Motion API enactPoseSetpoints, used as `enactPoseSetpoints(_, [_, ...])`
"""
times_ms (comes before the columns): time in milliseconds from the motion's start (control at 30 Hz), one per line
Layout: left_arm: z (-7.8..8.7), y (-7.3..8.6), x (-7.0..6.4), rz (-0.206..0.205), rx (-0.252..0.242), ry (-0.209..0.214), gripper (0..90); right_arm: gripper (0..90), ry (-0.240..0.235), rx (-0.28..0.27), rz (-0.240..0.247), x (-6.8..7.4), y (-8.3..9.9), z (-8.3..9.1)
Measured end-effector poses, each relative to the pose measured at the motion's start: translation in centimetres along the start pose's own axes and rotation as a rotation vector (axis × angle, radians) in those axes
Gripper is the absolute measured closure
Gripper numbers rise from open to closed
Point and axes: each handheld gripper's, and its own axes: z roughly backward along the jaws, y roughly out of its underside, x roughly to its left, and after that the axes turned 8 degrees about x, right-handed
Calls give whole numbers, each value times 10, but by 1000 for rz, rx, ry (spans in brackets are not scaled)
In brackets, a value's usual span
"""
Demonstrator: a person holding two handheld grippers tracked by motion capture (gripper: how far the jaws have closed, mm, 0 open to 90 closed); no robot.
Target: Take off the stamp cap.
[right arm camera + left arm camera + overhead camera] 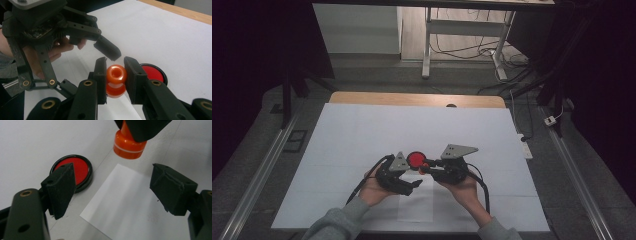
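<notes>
- In my left gripper view, the top of the glossy orange plastic stamp [129,144] is hidden by the right gripper's jaws.
- My left jaw covers part of the round red ink pad [75,171].
- The white paper sheet [130,202] runs off the bottom edge.

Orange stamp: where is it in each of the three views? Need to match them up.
High view: the orange stamp shows just right of the red ink pad, at the right tongs' tips.
Left gripper view: top centre, above the sheet of paper.
Right gripper view: centre, clamped between the jaws.
Shared landmark: the red ink pad.
</notes>
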Motion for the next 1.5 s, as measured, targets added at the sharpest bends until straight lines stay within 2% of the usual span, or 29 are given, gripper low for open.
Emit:
enactPoseSetpoints(333, [-7,-8,-4,-17,-1,12,252,713,0,1,1,0,1,-1])
enactPoseSetpoints(467, [-8,-8,-5,-22,-17,6,323,713,1,2,0,0,1,-1])
enactPoseSetpoints(700, [-9,-9,-5,-22,-29,3,368,713,2,2,1,0,1,-1])
enactPoseSetpoints(1133, [-13,-10,-5,-34,-26,6,520,713,2,4,0,0,1,-2])
enactPoseSetpoints(1500, [-14,-10,-5,-46,-18,14,593,713,2,4,1,0,2,-2])
